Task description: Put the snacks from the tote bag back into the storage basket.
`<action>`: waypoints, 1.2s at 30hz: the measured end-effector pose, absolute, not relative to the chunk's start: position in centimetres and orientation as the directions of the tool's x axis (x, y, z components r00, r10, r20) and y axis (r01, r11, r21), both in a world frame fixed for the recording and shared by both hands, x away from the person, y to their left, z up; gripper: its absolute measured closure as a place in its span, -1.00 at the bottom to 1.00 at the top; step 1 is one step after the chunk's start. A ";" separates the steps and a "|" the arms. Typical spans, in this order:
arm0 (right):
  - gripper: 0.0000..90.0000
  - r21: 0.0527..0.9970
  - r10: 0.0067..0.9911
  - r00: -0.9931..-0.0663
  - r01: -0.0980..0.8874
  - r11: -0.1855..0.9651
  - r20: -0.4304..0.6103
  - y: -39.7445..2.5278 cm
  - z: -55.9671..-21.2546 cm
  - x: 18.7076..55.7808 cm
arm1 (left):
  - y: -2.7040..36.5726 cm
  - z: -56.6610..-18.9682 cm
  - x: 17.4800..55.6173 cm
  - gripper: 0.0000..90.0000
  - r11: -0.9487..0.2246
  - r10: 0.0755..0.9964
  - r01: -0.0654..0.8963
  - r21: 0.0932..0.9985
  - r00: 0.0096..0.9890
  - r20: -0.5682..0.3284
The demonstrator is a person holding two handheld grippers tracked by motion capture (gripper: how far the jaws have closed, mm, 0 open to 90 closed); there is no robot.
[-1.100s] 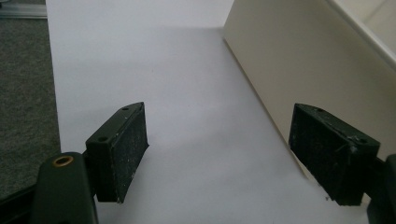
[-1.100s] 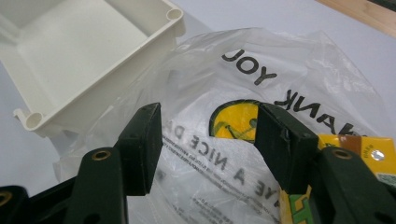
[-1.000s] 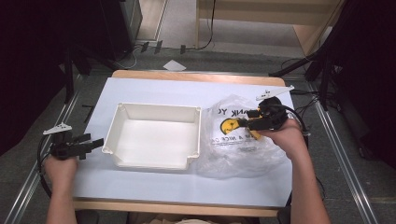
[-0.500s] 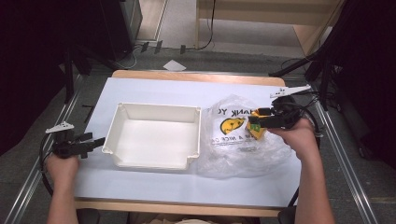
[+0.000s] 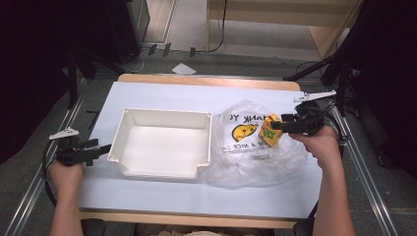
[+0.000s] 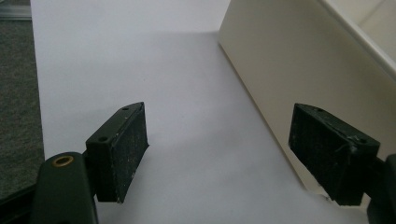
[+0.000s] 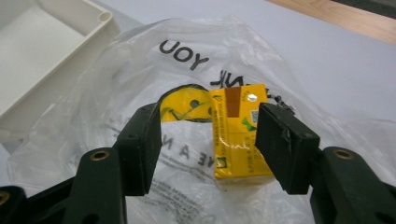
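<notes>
- The right gripper (image 7: 208, 144) stands wide open around the small yellow cardboard juice carton (image 7: 239, 133). One pad (image 7: 280, 144) touches it and the other stands clear, so closing could tip or push the carton (off-centre contact).
- The carton sits right of the tray, upon the crinkled clear plastic bag with a smiley print (image 5: 246, 147), which may snag.
- The rectangular white plastic tray (image 5: 164, 142) holds nothing.
- The left gripper (image 6: 233, 154) is open and empty beside the tray's left wall.

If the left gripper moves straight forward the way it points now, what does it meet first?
Most likely the outer side wall of the white tray. The left gripper has its jaws open, with bare white table cover ahead of one jaw, while the other jaw already sits near the wall. Depth is hard to judge.
</notes>
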State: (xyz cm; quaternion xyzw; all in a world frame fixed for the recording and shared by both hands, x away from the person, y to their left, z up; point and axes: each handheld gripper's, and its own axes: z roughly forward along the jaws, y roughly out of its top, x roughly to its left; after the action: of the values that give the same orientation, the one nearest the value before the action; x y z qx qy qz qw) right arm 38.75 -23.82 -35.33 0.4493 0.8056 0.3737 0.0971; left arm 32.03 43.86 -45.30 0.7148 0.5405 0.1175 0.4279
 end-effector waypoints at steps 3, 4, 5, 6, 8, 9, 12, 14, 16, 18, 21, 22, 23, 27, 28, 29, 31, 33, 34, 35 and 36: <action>-0.07 0.691 0.809 -0.559 0.658 0.299 0.182 -24.5 -35.5 38.9 | 43.9 -45.3 32.0 -0.54 -0.050 0.874 0.676 0.736 0.386 -0.295; -0.08 0.690 0.813 -0.553 0.661 0.296 0.182 -24.6 -35.6 39.0 | 43.8 -45.3 32.0 -0.54 -0.050 0.874 0.677 0.735 0.385 -0.295; -0.08 0.687 0.817 -0.548 0.664 0.295 0.179 -24.7 -35.7 39.1 | 43.8 -45.3 32.1 -0.54 -0.051 0.874 0.676 0.735 0.387 -0.295; -0.09 0.684 0.822 -0.543 0.666 0.298 0.171 -24.9 -35.9 39.2 | 43.8 -45.3 32.1 -0.54 -0.054 0.873 0.676 0.735 0.389 -0.294; -0.10 0.672 0.829 -0.534 0.677 0.302 0.166 -25.1 -36.2 39.3 | 43.8 -45.3 32.0 -0.54 -0.052 0.873 0.676 0.735 0.388 -0.295; -0.10 0.668 0.829 -0.533 0.680 0.302 0.168 -25.2 -36.4 39.4 | 43.8 -45.3 32.0 -0.54 -0.051 0.873 0.676 0.735 0.387 -0.296; -0.11 0.658 0.835 -0.522 0.692 0.297 0.172 -25.4 -36.7 39.5 | 43.8 -45.3 32.0 -0.54 -0.050 0.874 0.676 0.735 0.387 -0.296; -0.12 0.648 0.837 -0.521 0.698 0.304 0.169 -25.2 -37.1 39.8 | 43.8 -45.4 32.1 -0.54 -0.056 0.874 0.677 0.734 0.389 -0.292; -0.13 0.639 0.838 -0.521 0.702 0.313 0.162 -25.1 -37.4 39.9 | 43.8 -45.4 32.1 -0.54 -0.057 0.874 0.677 0.734 0.389 -0.292; -0.13 0.632 0.839 -0.518 0.709 0.313 0.165 -25.0 -37.7 40.1 | 43.8 -45.3 32.0 -0.54 -0.053 0.874 0.677 0.734 0.387 -0.294; -0.13 0.621 0.840 -0.517 0.717 0.318 0.166 -24.8 -38.2 40.3 | 43.8 -45.4 32.1 -0.54 -0.054 0.874 0.677 0.734 0.388 -0.294; -0.14 0.619 0.840 -0.517 0.718 0.320 0.166 -24.7 -38.4 40.4 | 43.8 -45.4 32.1 -0.54 -0.055 0.874 0.677 0.734 0.388 -0.293; -0.13 0.615 0.839 -0.519 0.719 0.324 0.165 -24.6 -38.5 40.5 | 43.8 -45.4 32.1 -0.54 -0.055 0.874 0.677 0.734 0.388 -0.293; -0.13 0.600 0.833 -0.530 0.722 0.346 0.157 -23.8 -39.2 40.9 | 43.8 -45.4 32.1 -0.54 -0.055 0.874 0.677 0.734 0.388 -0.293; -0.13 0.600 0.833 -0.530 0.722 0.346 0.157 -23.8 -39.2 40.9 | 43.8 -45.4 32.1 -0.54 -0.055 0.874 0.677 0.734 0.388 -0.293; -0.13 0.592 0.833 -0.530 0.726 0.350 0.157 -23.5 -39.4 40.9 | 43.8 -45.4 32.1 -0.54 -0.056 0.874 0.677 0.733 0.388 -0.292; -0.14 0.583 0.836 -0.533 0.725 0.368 0.135 -23.0 -39.9 41.1 | 43.8 -45.4 32.1 -0.54 -0.057 0.874 0.678 0.733 0.389 -0.291; -0.14 0.564 0.843 -0.527 0.731 0.385 0.109 -22.6 -40.4 41.2 | 43.8 -45.4 32.1 -0.54 -0.056 0.874 0.677 0.734 0.389 -0.292; -0.14 0.555 0.845 -0.525 0.735 0.389 0.103 -22.5 -40.6 41.3 | 43.8 -45.4 32.1 -0.54 -0.056 0.874 0.677 0.733 0.389 -0.292; -0.14 0.549 0.844 -0.526 0.737 0.393 0.103 -22.3 -40.8 41.4 | 43.8 -45.4 32.1 -0.54 -0.057 0.874 0.677 0.733 0.388 -0.291; -0.13 0.550 0.841 -0.530 0.736 0.395 0.105 -22.3 -41.0 41.5 | 43.8 -45.4 32.1 -0.54 -0.057 0.874 0.678 0.733 0.388 -0.292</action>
State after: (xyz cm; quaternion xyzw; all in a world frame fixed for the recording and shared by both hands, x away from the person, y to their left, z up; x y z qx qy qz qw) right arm 41.54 -22.26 -40.97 0.4751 0.8297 0.2771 0.0953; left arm 32.07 43.79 -45.37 0.7175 0.5407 0.1159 0.4235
